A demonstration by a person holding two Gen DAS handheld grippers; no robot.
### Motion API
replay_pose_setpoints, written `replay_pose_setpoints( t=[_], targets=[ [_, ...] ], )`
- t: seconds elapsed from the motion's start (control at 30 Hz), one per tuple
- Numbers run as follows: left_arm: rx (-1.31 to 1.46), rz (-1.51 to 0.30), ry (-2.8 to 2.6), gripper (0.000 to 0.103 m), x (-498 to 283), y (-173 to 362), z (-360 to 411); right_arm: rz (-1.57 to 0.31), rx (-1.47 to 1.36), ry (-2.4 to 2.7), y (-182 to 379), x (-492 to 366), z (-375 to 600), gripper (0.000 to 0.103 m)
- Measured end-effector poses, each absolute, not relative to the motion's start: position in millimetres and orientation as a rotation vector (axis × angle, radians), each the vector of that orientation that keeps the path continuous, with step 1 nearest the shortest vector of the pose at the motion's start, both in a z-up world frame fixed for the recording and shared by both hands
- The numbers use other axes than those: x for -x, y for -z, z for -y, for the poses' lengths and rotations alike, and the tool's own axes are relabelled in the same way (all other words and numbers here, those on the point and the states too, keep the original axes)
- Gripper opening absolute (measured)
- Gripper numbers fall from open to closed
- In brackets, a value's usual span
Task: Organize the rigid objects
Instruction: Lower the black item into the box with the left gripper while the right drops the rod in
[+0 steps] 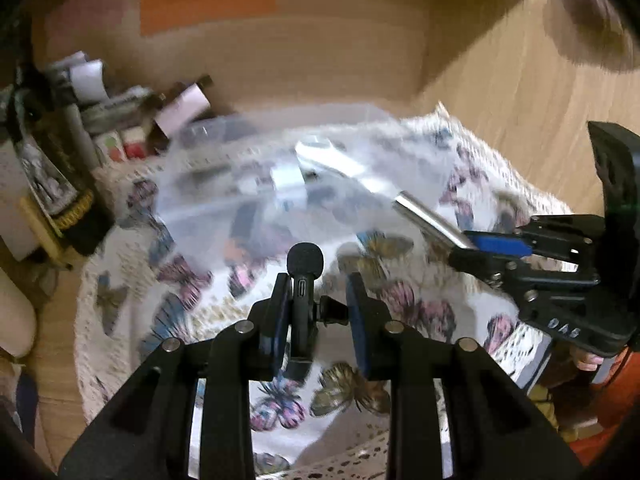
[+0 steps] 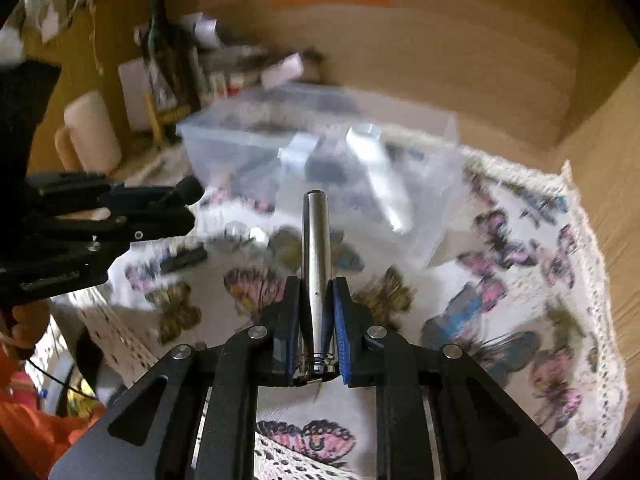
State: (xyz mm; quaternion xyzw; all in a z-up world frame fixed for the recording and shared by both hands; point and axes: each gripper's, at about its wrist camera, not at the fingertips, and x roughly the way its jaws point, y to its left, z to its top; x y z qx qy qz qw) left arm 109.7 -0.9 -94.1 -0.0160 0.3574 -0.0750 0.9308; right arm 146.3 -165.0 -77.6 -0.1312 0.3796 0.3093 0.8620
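My left gripper (image 1: 314,300) holds a small black microphone (image 1: 304,280) with a foam tip; it rests against the left pad, with a gap to the right pad. It also shows in the right wrist view (image 2: 182,194). My right gripper (image 2: 316,300) is shut on a shiny metal cylinder (image 2: 316,248) that points forward; it also shows in the left wrist view (image 1: 432,220). Ahead of both stands a clear plastic box (image 2: 320,160) with several items inside, on a butterfly-print cloth (image 2: 500,280). The box also shows in the left wrist view (image 1: 260,184).
Small dark items (image 2: 184,260) and a roundish pale object (image 2: 244,234) lie on the cloth near the box. Bottles, cartons and clutter (image 1: 100,120) stand at the left. A cardboard wall (image 1: 280,52) rises behind. A white candle (image 2: 92,132) stands at the left.
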Motion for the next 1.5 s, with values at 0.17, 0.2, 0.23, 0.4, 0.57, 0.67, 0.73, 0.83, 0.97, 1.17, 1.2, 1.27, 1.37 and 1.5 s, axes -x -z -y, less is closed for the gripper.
replay_pose_setpoints(
  t=[0.17, 0.2, 0.23, 0.4, 0.57, 0.67, 0.73, 0.83, 0.97, 1.17, 1.2, 1.27, 1.37, 1.5],
  targets=[
    [0.041, -0.642, 0.134, 0.027, -108, 68, -10, -0.694, 0.263, -0.607, 42, -156, 169, 0.014],
    [0.041, -0.626, 0.128, 0.027, -109, 63, -11, -0.671, 0.260, -0.602, 35, -159, 169, 0.014],
    [0.040, -0.604, 0.114, 0.027, -110, 57, -15, -0.625, 0.258, -0.590, 28, -161, 169, 0.014],
    [0.058, -0.558, 0.066, 0.028, -122, 37, -32, -0.524, 0.241, -0.586, -7, -175, 161, 0.014],
    [0.072, -0.528, 0.021, 0.028, -138, 22, -51, -0.451, 0.241, -0.585, -27, -192, 148, 0.014],
    [0.084, -0.538, 0.011, 0.028, -153, 22, -58, -0.438, 0.257, -0.581, -28, -205, 136, 0.014],
    [0.083, -0.553, 0.001, 0.028, -165, 25, -62, -0.446, 0.270, -0.573, -24, -217, 127, 0.014],
    [0.087, -0.588, -0.007, 0.028, -184, 35, -66, -0.483, 0.278, -0.577, -13, -232, 115, 0.014],
    [0.109, -0.670, 0.023, 0.028, -209, 57, -70, -0.574, 0.305, -0.583, 12, -253, 99, 0.014],
    [0.121, -0.777, 0.035, 0.028, -235, 91, -67, -0.738, 0.375, -0.612, 63, -277, 79, 0.014],
    [0.115, -0.787, 0.037, 0.028, -237, 94, -66, -0.764, 0.389, -0.620, 70, -279, 77, 0.014],
    [0.080, -0.774, 0.035, 0.028, -237, 96, -62, -0.791, 0.414, -0.620, 80, -280, 74, 0.014],
    [0.052, -0.775, 0.034, 0.028, -236, 97, -54, -0.817, 0.430, -0.626, 88, -282, 73, 0.014],
    [0.037, -0.784, 0.024, 0.028, -239, 99, -52, -0.843, 0.436, -0.618, 93, -285, 76, 0.014]
  ],
)
